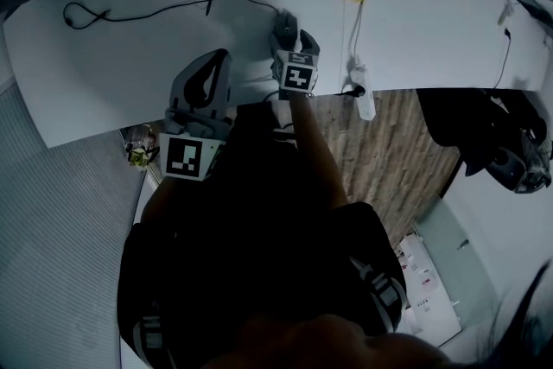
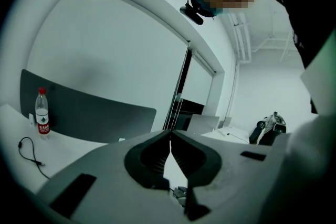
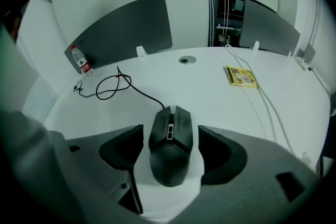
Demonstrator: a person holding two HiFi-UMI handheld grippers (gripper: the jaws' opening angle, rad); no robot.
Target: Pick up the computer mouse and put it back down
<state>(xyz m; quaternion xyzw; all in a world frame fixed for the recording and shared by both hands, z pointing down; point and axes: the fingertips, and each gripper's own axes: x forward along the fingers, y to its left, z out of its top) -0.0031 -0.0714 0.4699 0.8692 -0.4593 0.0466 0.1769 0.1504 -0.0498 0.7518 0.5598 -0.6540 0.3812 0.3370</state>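
right gripper (image 3: 170, 136): jaws wide apart, tilted steeply down over the white desk (image 3: 220, 97). the computer mouse (image 3: 170, 152) rests on the desk between the two jaws, its front pointing away from the claw. a strip of bare desk shows on each side of the mouse, so neither pad touches it. nothing is gripped.

the mouse cable (image 3: 113, 86) leaves the front of the mouse and runs ahead and to the left of the claw, ending in loose loops. beyond the loops, far ahead-left, a water bottle (image 3: 80, 62) stands upright at the foot of a grey divider panel (image 3: 126, 26). ahead-right of the claw lies a yellow card (image 3: 241, 76); a white cord (image 3: 268, 107) passes just beside it. straight ahead, a round desk grommet (image 3: 184, 60).

left gripper (image 2: 170, 139): jaws closed, tips meeting, nothing between them. it is held near level, off to the left of the right gripper.
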